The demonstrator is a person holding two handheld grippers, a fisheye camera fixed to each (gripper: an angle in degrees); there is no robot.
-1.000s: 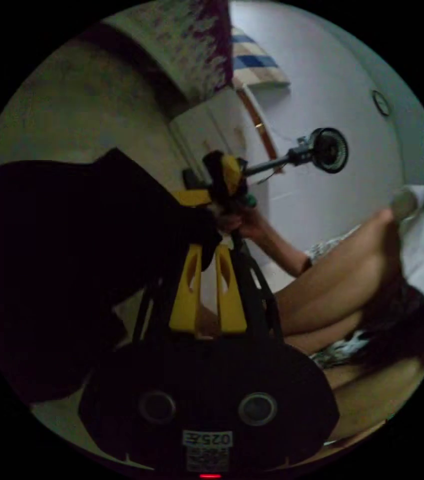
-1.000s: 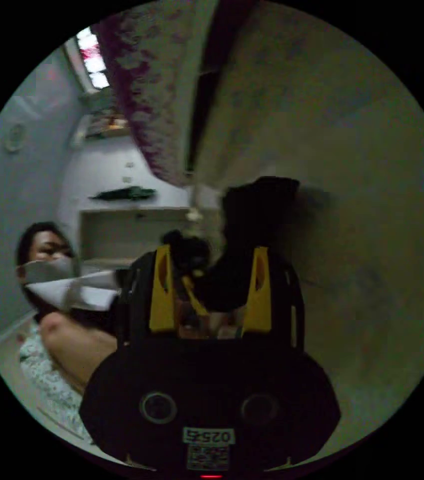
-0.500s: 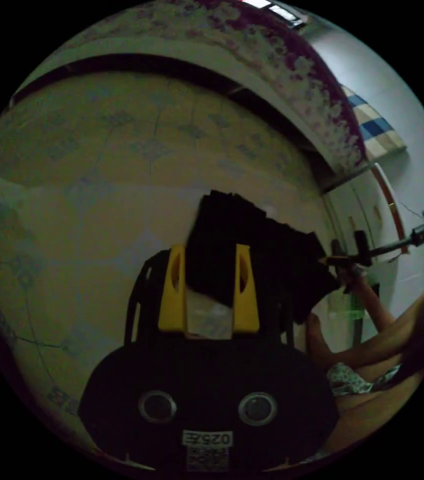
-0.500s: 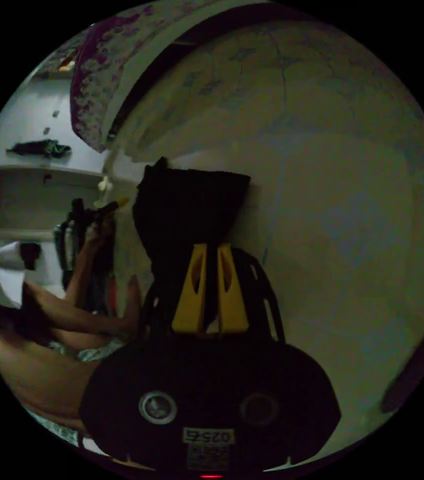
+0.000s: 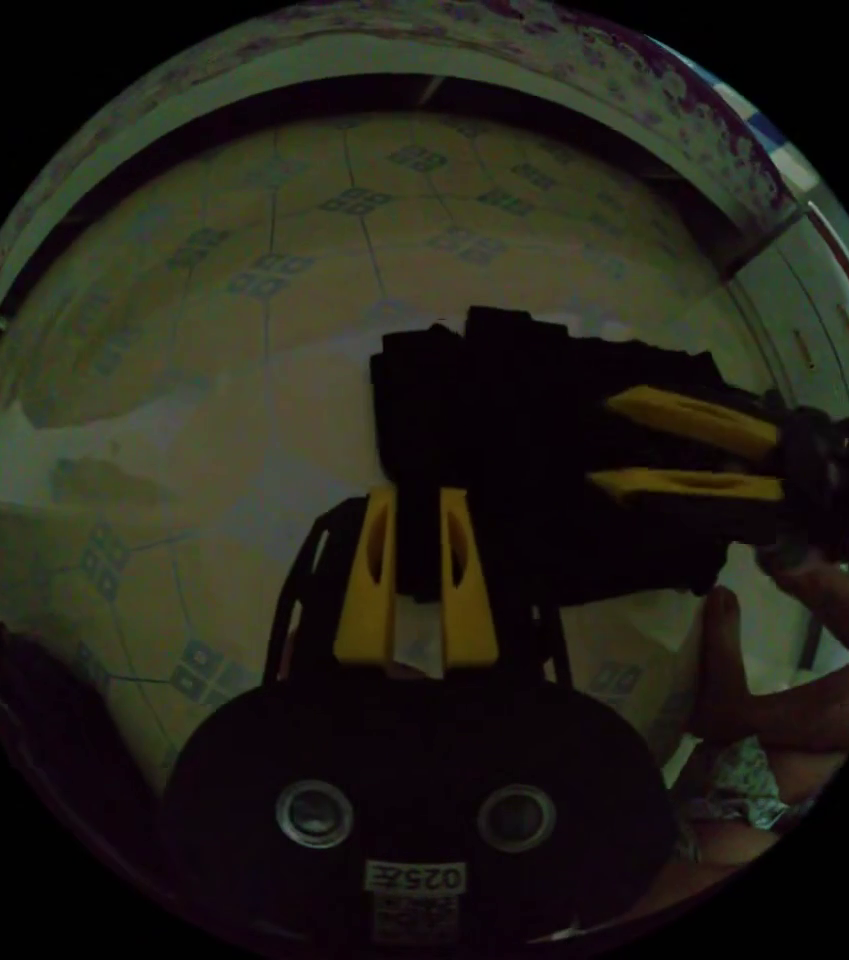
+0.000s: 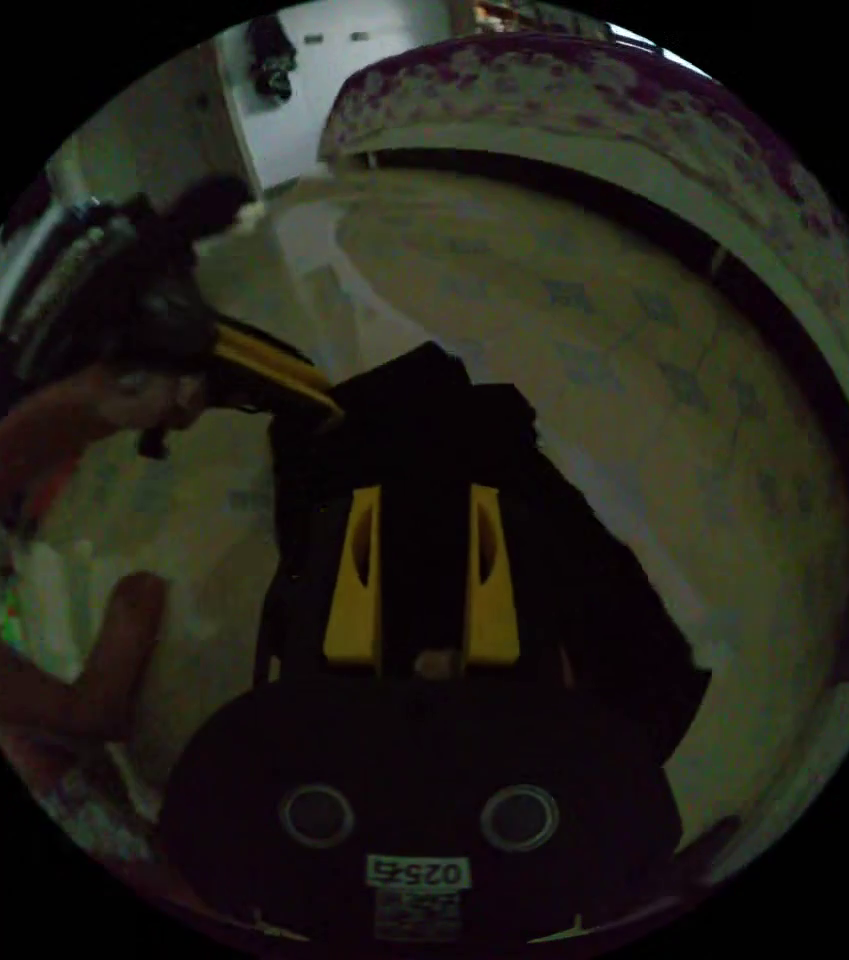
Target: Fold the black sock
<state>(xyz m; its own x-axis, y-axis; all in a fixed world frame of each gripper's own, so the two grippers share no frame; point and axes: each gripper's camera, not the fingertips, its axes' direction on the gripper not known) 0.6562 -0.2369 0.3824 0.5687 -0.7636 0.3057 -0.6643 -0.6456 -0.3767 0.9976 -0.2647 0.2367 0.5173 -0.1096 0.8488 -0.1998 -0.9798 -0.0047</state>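
Black sock (image 5: 534,420), folds lost in dark, betw. both claws.

The sock (image 5: 534,440) lies flat on the floor mat (image 5: 194,380). The left gripper (image 5: 416,580) sits on one end of it, the right gripper (image 5: 689,450) on the next side — bed edge (image 6: 644,130) runs behind.

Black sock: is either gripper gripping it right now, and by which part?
Both grippers have the black sock between their jaws: the left gripper at one edge, the right gripper at another. Too dark to name either part.
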